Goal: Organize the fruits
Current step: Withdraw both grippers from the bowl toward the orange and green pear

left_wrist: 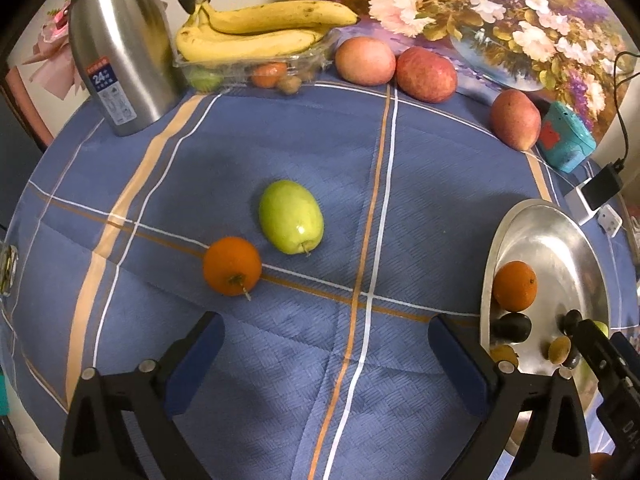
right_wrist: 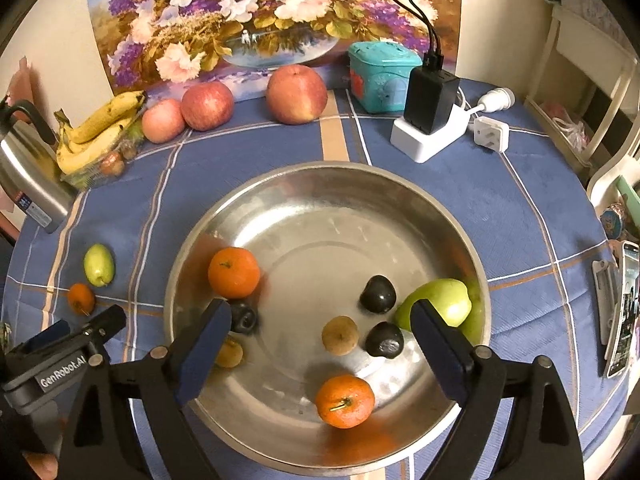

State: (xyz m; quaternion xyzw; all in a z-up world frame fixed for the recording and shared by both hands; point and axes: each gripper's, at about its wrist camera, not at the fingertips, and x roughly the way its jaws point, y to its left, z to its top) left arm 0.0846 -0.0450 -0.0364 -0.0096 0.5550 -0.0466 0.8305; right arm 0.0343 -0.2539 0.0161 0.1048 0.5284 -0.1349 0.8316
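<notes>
Blue plaid tablecloth (left_wrist: pixel 304 160) – floral painting (right_wrist: pixel 256 12) behind.

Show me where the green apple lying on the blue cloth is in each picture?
Left wrist view: green apple near the middle, just above a loose orange.
Right wrist view: same green apple at far left, left of the steel bowl.
Shared landmark: the bananas at the table's back.

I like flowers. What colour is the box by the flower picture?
Teal box, best in the right wrist view.
</notes>
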